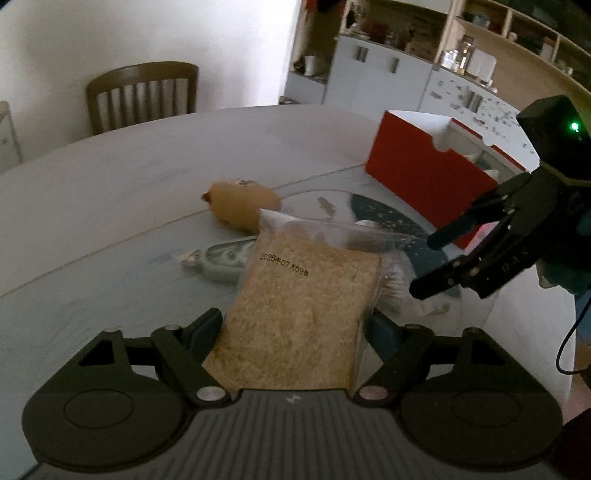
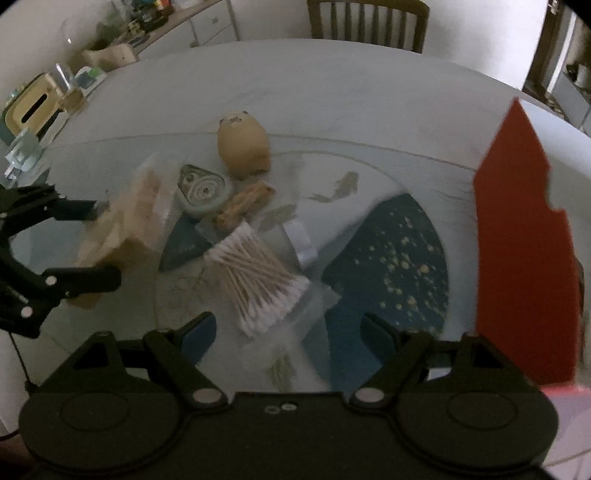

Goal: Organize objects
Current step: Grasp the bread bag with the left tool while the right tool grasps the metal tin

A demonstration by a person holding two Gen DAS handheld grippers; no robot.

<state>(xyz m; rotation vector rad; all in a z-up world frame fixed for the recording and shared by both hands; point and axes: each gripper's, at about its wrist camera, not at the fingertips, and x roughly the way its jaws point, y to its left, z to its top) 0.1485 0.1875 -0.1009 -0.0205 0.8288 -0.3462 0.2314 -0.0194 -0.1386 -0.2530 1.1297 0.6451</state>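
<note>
A slice of brown bread in a clear bag with a printed date sits between the fingers of my left gripper, which is shut on it and holds it tilted above the table. The right wrist view shows that same left gripper at the left with the bread bag in it. My right gripper stands open with nothing in it, pointing down just over a clear bag of cotton swabs. It also appears at the right of the left wrist view as the right gripper.
A red open-topped box stands at the right on the round table. On the glass turntable lie a tan plush toy, a grey-green triangular case, a brown snack packet and a clear roll. A chair stands behind.
</note>
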